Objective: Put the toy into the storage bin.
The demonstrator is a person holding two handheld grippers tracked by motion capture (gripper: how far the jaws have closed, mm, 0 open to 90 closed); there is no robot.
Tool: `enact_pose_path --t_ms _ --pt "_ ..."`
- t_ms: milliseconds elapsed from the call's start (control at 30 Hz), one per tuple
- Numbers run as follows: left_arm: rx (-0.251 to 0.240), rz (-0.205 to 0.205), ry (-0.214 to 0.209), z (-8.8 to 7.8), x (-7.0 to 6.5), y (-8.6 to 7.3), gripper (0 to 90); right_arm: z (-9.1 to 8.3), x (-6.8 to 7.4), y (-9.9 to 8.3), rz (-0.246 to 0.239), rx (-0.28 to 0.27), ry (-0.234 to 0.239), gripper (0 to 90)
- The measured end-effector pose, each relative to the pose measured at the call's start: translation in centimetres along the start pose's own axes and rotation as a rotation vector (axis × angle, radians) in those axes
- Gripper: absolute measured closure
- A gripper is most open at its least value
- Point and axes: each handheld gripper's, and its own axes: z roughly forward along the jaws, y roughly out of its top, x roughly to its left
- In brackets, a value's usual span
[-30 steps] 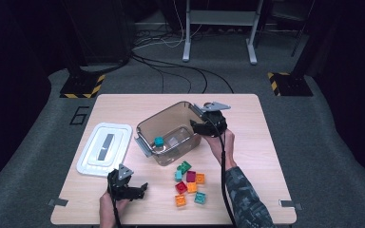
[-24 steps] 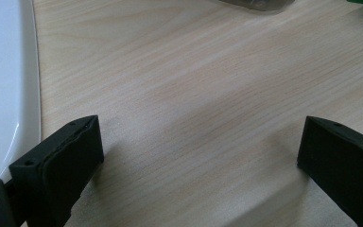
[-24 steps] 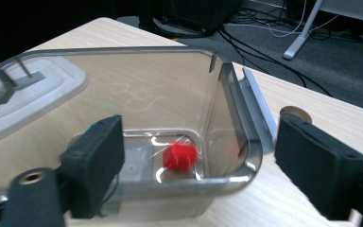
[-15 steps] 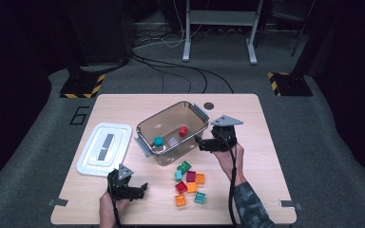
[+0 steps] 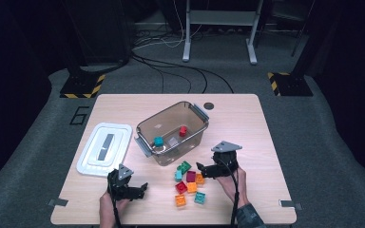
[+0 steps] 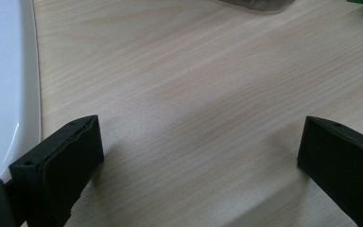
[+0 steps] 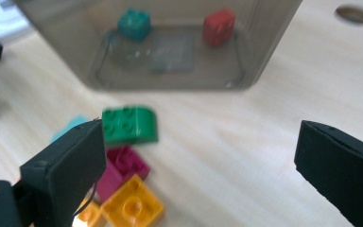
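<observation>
A clear plastic bin (image 5: 196, 124) stands mid-table with a teal brick (image 5: 158, 141) and a red brick (image 5: 183, 130) inside. In front of it lies a loose pile of bricks: green (image 5: 184, 166), magenta (image 5: 190, 176), orange (image 5: 179, 200) and others. My right gripper (image 5: 202, 170) sits low at the pile's right edge. Its jaws have just been opening and stand open, nothing between them. In the right gripper view (image 7: 194, 156) the green brick (image 7: 129, 124) lies by the left jaw, the bin (image 7: 170, 71) beyond. My left gripper (image 5: 141, 190) rests open near the front edge, over bare wood (image 6: 198, 146).
The bin's white lid (image 5: 104, 148) lies flat at the left, its edge beside my left gripper's jaw in the left gripper view (image 6: 4, 85). A round dark hole (image 5: 209, 105) is in the tabletop behind the bin. Dark floor, cables and stands surround the table.
My right gripper came from over the bin toward the person and down to the brick pile, its jaws opening. A red brick now lies in the bin. The left gripper stayed put.
</observation>
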Motion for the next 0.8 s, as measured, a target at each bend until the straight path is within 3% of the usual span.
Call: enact_pose_path --t_ms 267,500,700,800 --pt "0.0 0.0 0.001 0.0 0.0 0.0 0.6 1.3 1.2 -2.7 0.004 0.074 0.017 2.0" --pt "0.0 0.0 0.0 0.0 0.0 0.0 0.6 2.5 1.9 -3.5 0.013 0.105 0.023 2.4" --pt "0.0 0.0 0.002 0.0 0.0 0.0 0.6 3.2 1.9 -3.9 0.018 0.128 -0.014 4.6" --pt "0.0 0.001 0.001 0.0 0.0 0.0 0.6 2.9 1.4 -4.2 0.052 0.132 -0.032 6.6"
